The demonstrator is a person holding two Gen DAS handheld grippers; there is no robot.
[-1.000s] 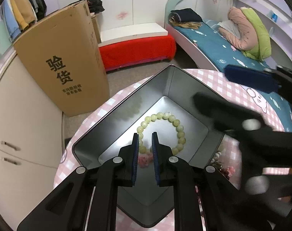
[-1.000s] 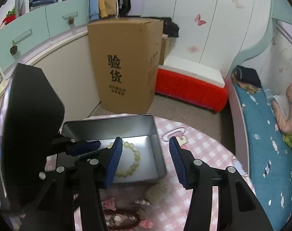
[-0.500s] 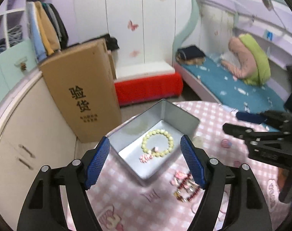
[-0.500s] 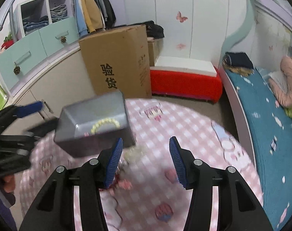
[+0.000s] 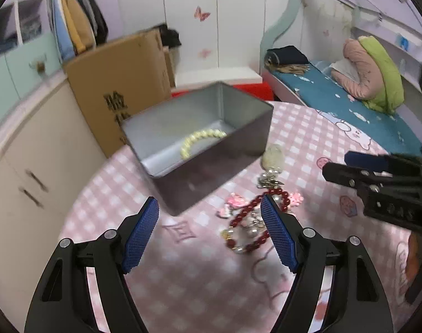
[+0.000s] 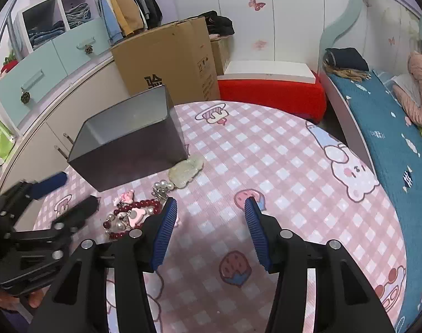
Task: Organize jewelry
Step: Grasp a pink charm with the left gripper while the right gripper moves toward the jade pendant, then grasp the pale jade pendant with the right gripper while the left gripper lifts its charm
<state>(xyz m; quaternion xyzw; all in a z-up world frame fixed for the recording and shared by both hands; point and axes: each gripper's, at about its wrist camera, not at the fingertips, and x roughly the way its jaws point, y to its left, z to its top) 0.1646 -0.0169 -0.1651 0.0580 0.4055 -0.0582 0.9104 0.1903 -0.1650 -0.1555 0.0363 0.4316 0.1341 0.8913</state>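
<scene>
While both tools hang over the pink checked tablecloth [image 6: 280, 149], we note our left gripper [image 5: 211, 233] with its blue pads spread wide and nothing between them, and our right gripper [image 6: 208, 230] likewise wide apart and empty. We log the grey metal tin [image 5: 211, 166] standing on the cloth with a pale yellow-green bead bracelet [image 5: 199, 140] lying on its floor. Just beside the tin, outside it, we see a pale jade-like pendant [image 6: 187, 170], a dark red bead bracelet [image 5: 252, 222], small pink charms [image 5: 234, 201] and silver pieces in a loose heap on the cloth.
</scene>
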